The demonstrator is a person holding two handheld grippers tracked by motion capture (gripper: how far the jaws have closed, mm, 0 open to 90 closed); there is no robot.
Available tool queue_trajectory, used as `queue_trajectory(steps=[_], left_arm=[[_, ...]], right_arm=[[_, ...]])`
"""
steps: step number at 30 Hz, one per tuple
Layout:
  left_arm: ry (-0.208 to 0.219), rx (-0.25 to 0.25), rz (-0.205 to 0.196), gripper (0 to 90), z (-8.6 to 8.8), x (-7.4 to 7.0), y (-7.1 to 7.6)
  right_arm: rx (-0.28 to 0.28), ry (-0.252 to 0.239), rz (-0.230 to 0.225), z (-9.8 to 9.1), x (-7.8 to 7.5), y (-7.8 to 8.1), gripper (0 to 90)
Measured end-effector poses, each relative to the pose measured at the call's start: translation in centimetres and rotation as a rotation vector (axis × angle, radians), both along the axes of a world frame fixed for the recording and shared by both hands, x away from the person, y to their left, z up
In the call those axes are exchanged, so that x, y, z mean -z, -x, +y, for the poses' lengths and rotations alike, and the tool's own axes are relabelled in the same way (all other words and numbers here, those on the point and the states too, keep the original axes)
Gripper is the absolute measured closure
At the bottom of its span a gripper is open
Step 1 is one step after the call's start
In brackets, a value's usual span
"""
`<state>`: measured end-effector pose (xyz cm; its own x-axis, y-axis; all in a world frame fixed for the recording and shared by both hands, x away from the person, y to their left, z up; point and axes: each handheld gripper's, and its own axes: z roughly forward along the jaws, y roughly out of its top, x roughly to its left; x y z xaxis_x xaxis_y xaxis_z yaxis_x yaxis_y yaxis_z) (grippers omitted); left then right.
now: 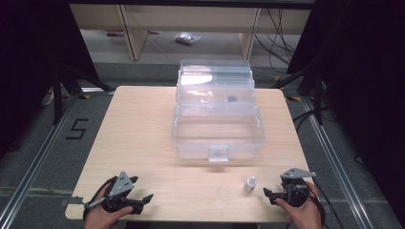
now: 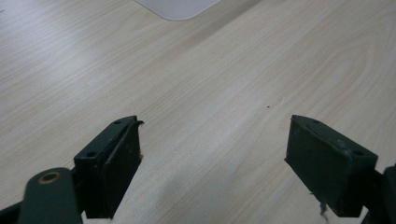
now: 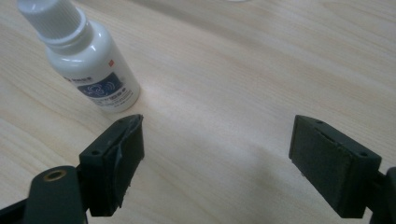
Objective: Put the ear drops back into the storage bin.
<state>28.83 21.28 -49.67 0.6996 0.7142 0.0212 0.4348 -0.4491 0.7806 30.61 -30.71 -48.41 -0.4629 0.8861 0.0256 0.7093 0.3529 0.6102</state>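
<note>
Pale wood-grain table (image 1: pixel 143 143) carried the whole arrangement, read here from left to right. At the near left edge the left gripper (image 1: pixel 143 199) rested low in the person's hand, its jaws spread wide over bare tabletop with nothing between them (an idle, waiting pose, by the look of it). Centrally, toward the far side, stood the clear plastic box (image 1: pixel 217 138) with its tiered lid thrown back, probably left open to receive something; a small dark item lay in an upper tray. Near the right front edge stood the small white bottle (image 1: pixel 250 184), upright, its long axis vertical and its ribbed cap pointing up, label facing the right gripper's camera. It stood apart from the box, on the near side of it. Just beside it, the right gripper (image 1: pixel 270 194) lay with jaws equally wide and empty, aimed leftward toward the bottle; the bottle (image 3: pixel 88 60) stood ahead of one jaw rather than between the two, so a grasp seemingly required a sideways shift first.
</note>
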Motion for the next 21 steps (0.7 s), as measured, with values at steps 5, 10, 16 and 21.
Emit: queue_trajectory(steps=[5, 10, 16, 21], left_arm=[[-0.002, 0.001, 0.002, 17.5, 0.0, 0.0, 0.0], [0.000, 0.004, 0.002, 17.6, 0.0, 0.0, 0.0], [-0.007, 0.002, 0.007, 17.6, 0.0, -0.1, 0.0], [0.000, 0.003, 0.004, 17.6, 0.0, 0.0, 0.0]], right_arm=[[-0.011, 0.006, 0.002, 0.1, -0.2, 0.1, 19.8], [-0.041, 0.024, -0.011, 0.2, -0.3, 0.0, 20.5], [-0.058, 0.036, -0.011, 0.3, -0.7, 0.1, 21.5], [-0.037, 0.015, 0.021, 0.7, -1.1, 0.4, 21.8]])
